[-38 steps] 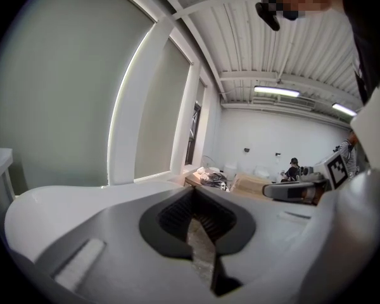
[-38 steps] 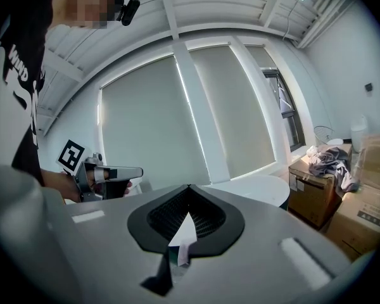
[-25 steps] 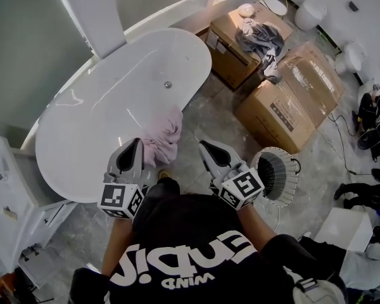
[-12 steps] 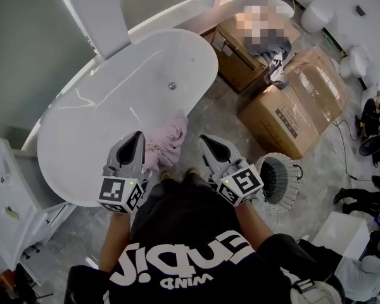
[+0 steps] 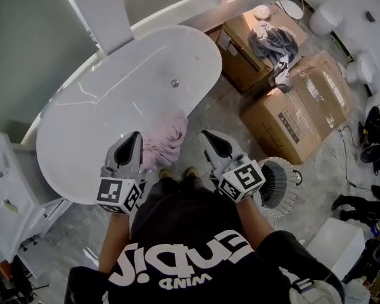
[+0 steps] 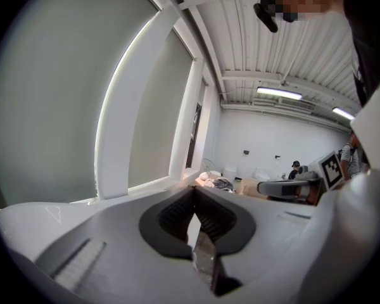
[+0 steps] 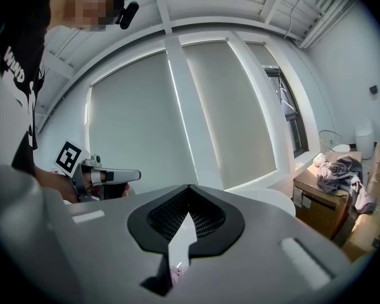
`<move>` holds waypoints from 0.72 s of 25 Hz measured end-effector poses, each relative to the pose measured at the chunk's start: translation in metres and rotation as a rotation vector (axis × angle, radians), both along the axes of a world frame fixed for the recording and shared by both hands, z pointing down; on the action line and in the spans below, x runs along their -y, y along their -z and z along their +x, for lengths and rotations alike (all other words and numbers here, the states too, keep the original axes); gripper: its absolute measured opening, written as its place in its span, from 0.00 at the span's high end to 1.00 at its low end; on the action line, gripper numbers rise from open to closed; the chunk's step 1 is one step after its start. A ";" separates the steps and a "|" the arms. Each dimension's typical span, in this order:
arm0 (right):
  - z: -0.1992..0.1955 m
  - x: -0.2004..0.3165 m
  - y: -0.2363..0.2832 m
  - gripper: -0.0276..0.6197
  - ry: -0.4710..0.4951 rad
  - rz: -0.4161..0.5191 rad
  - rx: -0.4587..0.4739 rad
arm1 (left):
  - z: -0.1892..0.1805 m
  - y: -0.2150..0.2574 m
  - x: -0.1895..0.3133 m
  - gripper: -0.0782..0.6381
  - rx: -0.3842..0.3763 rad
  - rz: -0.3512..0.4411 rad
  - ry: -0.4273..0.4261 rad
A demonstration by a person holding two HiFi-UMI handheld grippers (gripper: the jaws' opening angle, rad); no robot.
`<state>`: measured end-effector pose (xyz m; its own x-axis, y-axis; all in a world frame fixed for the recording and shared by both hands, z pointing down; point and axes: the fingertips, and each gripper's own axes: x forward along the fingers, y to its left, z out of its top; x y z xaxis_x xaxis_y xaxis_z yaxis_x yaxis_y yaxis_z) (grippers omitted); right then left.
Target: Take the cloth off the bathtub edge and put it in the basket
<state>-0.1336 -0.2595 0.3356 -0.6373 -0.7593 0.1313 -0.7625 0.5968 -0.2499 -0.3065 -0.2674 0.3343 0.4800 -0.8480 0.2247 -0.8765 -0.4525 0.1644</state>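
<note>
The cloth (image 5: 165, 140) lies on the near edge of the bathtub (image 5: 107, 109), between the left tool (image 5: 134, 139) and right tool (image 5: 209, 138); the basket (image 5: 280, 180) stands on the floor (image 5: 206, 114), right of the right tool. Cardboard boxes (image 5: 301, 109) sit behind the basket.

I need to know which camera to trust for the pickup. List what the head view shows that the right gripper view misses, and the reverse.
Head view only: the pink cloth draped over the bathtub edge, and the basket on the floor beside the right gripper. Right gripper view only: the window blinds, and that gripper's jaws closed together on nothing. Both: the left gripper and the grey clothes on a cardboard box.
</note>
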 end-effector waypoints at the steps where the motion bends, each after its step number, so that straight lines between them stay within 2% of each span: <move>1: 0.000 0.001 -0.003 0.95 0.002 -0.005 0.000 | 0.000 -0.002 0.002 0.90 0.002 0.000 0.002; 18: -0.002 0.028 -0.061 0.95 0.036 -0.077 -0.007 | 0.015 -0.081 0.019 0.90 0.031 -0.088 -0.009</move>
<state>-0.1355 -0.2872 0.3970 -0.6628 -0.7236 0.1925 -0.7428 0.6031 -0.2908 -0.2917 -0.2868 0.4152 0.4788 -0.8201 0.3134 -0.8779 -0.4451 0.1765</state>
